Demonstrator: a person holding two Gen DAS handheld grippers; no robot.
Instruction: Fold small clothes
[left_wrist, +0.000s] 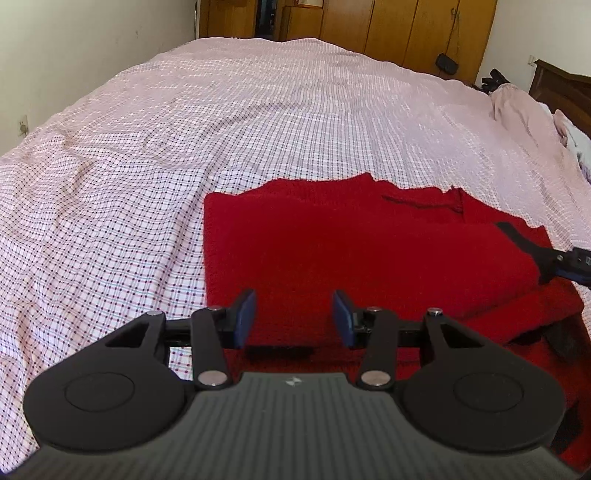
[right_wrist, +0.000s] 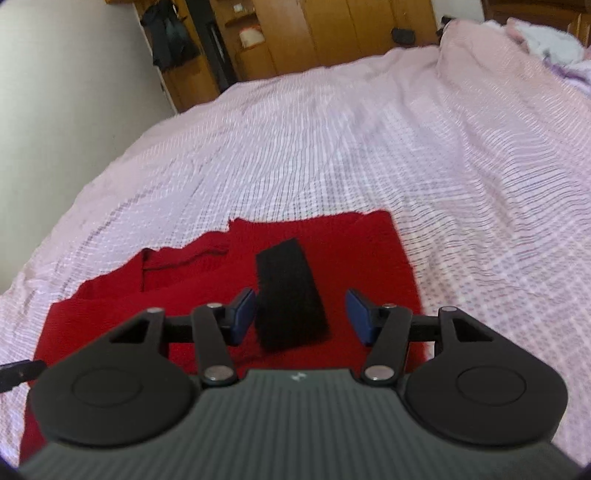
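One red garment (left_wrist: 332, 251) is lying on the bed (left_wrist: 184, 147) — two grippers, left (left_wrist: 294, 318) and right (right_wrist: 301, 316), hovering, fingers spread, pinching nothing.

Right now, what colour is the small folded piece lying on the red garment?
Black folded piece; clearest in the right wrist view.

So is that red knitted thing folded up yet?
Partly folded: the red garment lies in overlapping layers on the bed, one flap doubled over.

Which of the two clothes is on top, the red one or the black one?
The small black folded cloth: it is on top of the wide red knit garment, which lies spread on the checked bedsheet.
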